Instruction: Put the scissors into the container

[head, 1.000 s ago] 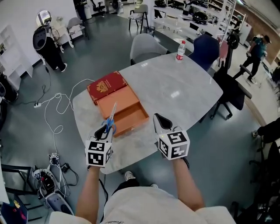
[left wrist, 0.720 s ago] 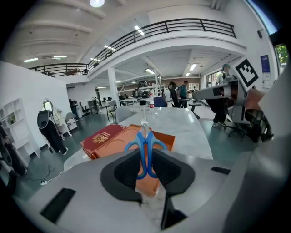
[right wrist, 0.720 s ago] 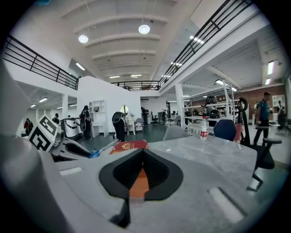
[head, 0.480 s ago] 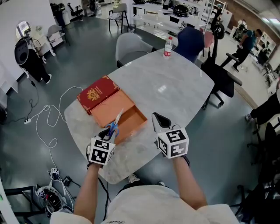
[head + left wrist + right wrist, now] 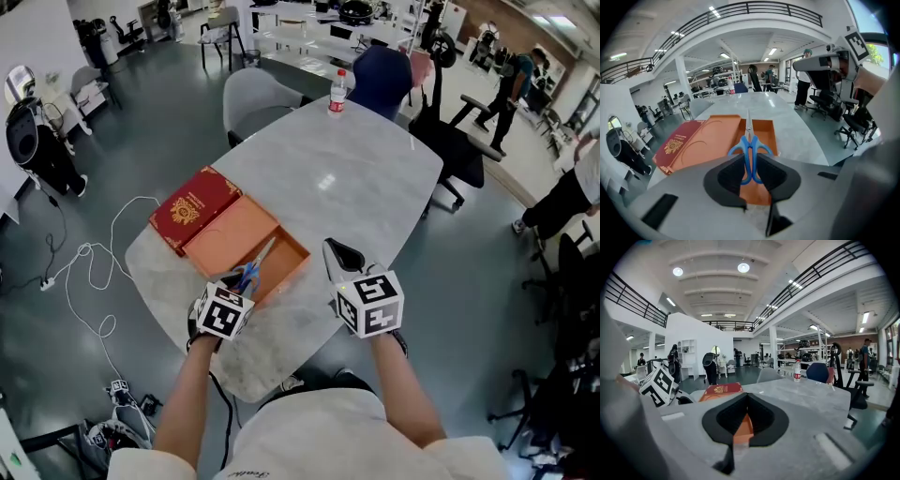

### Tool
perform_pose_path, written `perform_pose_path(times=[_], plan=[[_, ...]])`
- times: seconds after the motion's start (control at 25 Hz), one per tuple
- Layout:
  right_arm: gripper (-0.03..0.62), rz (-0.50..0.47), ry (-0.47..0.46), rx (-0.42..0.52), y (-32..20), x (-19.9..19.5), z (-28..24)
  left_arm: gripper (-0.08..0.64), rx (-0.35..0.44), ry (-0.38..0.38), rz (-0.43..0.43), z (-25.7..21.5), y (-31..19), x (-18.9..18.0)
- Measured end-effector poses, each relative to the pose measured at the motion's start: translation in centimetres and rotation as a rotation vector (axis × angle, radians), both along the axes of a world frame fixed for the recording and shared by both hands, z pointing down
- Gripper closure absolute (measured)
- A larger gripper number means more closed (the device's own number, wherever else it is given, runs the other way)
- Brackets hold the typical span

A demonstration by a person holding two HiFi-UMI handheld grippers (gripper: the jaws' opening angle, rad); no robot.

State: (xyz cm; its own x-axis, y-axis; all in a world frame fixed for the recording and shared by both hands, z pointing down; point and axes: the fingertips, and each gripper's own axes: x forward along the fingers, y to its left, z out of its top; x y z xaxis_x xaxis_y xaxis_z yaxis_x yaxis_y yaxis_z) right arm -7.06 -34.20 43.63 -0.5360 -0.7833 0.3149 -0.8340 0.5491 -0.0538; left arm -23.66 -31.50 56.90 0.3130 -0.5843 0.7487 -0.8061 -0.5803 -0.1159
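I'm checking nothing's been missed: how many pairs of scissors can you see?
1. The scissors are clamped by their blue handles in the left gripper, blades pointing over the open orange box. The box floor beneath them is partly hidden.

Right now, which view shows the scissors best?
Left gripper view: the scissors fill the centre, blue handles clamped in the left gripper, blades out over the orange box. Head view shows them small, partly behind that gripper. Right gripper view doesn't show them.
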Motion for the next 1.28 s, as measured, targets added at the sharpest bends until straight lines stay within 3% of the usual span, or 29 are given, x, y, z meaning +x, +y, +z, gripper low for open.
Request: perform_pose_path(times=[0.4, 1.28], plan=[[0.588, 0.020, -0.006, -0.010, -1.1, 0.8, 0.6, 0.480, -0.104, -0.072, 0.083, 2.7, -1.2, 1.2], [0.588, -0.051, -0.004, -0.034, -5.3, 1.5, 1.9, 0.480, -0.277, -0.203, 0.114, 7.5, -3.1, 2.2]])
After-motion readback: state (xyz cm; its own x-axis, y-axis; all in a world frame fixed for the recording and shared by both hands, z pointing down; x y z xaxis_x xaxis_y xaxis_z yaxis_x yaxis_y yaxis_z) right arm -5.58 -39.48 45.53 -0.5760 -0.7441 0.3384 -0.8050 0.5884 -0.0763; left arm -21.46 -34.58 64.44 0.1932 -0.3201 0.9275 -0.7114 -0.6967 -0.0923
